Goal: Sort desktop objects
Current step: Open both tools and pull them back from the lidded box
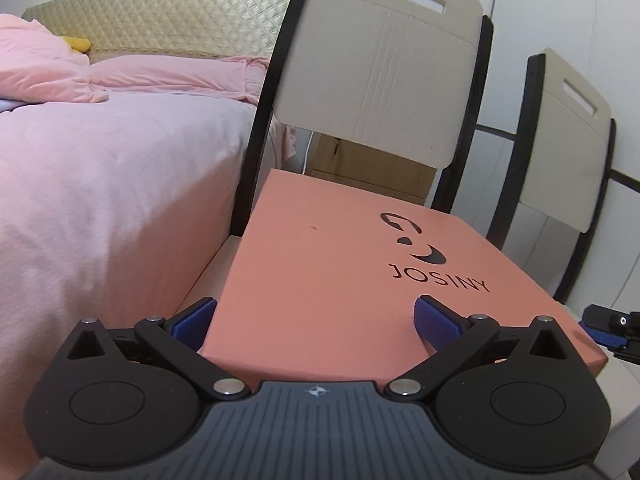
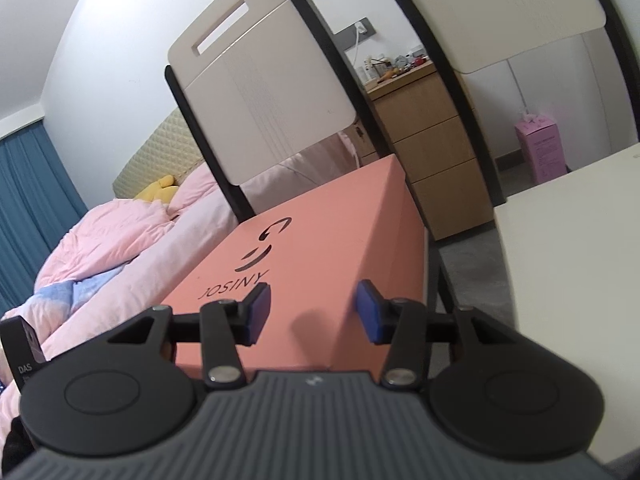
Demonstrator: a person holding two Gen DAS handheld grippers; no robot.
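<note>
A salmon-pink shoebox [image 1: 320, 248] marked JOSINY lies closed on a chair seat [image 1: 212, 268]. My left gripper [image 1: 314, 320] stands wide open at the box's near left corner. Its left pad [image 1: 192, 320] is beside the box's side and its right pad [image 1: 434, 326] is over the lid. In the right wrist view the same box [image 2: 320, 240] fills the middle. My right gripper [image 2: 314, 312] is open a little at the near right edge, one pad over the lid and one by the side wall. Neither pad visibly presses. The right gripper [image 1: 608, 328] also shows beside the box's right corner.
A bed with pink bedding [image 1: 100, 180] lies close on the left. The chair's beige backrest [image 1: 380, 72] rises behind the box, and a second chair [image 1: 568, 140] stands to the right. A white tabletop [image 2: 568, 260] is at the right. A wooden drawer unit [image 2: 432, 148] stands behind.
</note>
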